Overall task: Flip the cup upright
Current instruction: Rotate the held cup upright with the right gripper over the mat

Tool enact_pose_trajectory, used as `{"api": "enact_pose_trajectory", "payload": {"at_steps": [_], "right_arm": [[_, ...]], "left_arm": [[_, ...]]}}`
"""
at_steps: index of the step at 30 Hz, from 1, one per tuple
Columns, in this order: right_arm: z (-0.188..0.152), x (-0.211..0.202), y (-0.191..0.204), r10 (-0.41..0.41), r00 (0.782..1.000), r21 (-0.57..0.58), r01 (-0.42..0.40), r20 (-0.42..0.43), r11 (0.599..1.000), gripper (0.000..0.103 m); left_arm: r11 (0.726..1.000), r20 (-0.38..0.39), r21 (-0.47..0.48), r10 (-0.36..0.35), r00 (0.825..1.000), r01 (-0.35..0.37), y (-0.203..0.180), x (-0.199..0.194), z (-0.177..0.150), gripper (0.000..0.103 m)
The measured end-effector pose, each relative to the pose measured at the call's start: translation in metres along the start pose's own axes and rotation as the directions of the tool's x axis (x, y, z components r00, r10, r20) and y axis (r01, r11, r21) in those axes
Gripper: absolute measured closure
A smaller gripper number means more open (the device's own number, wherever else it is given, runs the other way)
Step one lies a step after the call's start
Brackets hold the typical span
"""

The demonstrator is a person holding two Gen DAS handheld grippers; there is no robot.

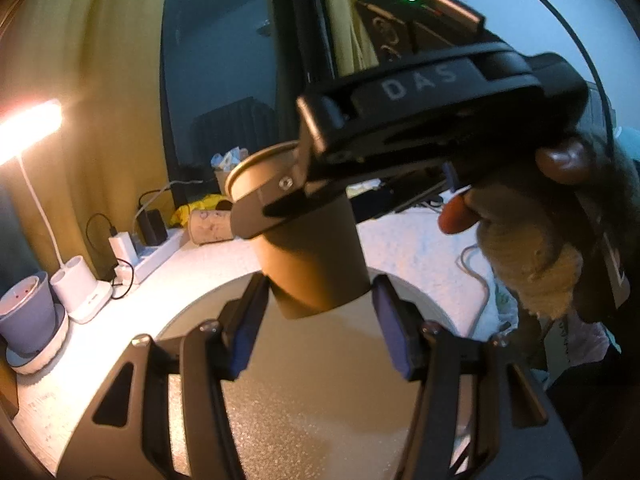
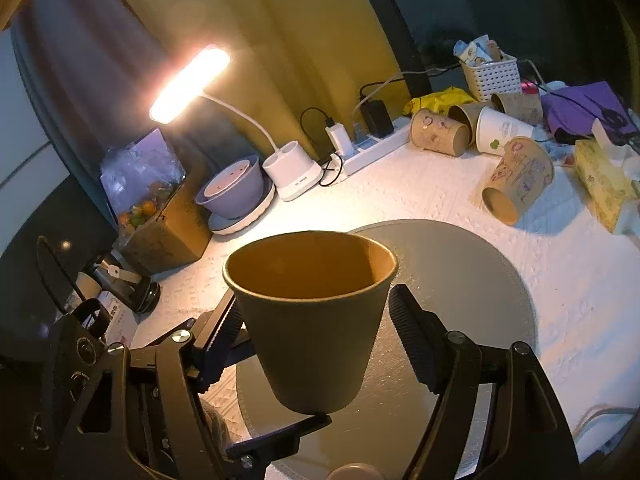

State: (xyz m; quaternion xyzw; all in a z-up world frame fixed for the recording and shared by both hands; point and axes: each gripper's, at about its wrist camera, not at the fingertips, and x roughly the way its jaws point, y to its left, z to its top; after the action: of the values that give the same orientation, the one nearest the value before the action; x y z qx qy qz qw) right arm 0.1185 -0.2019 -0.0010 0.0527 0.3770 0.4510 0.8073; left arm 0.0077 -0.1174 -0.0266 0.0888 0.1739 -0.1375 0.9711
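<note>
Brown paper cup point(image 2: 314, 320), mouth up, sits between the fingers of both grippers above a grey round mat point(image 2: 480, 280). The right gripper point(image 1: 280, 196) clamps its rim; the left gripper point(image 1: 320, 320) flanks its base, grip unclear.

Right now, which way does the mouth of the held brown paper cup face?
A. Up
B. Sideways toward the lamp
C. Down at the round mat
A: the right wrist view shows the paper cup with its open rim on top and its base below, above the round mat.
</note>
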Motion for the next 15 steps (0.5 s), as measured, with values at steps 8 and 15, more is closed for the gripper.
{"api": "enact_pose_trajectory", "payload": {"at_steps": [8, 15], "right_arm": [[-0.004, 0.0048, 0.0002, 0.015, 1.0, -0.009, -0.015, -0.014, 1.0, 0.033], [-0.0058, 0.0045, 0.0012, 0.027, 1.0, -0.022, -0.027, -0.008, 0.999, 0.039]], "left_arm": [[1.0, 0.003, 0.019, -0.009, 1.0, 0.009, -0.0035, -0.0012, -0.0003, 0.048], [1.0, 0.006, 0.013, -0.003, 1.0, 0.002, -0.0008, -0.0022, 0.0, 0.047]]}}
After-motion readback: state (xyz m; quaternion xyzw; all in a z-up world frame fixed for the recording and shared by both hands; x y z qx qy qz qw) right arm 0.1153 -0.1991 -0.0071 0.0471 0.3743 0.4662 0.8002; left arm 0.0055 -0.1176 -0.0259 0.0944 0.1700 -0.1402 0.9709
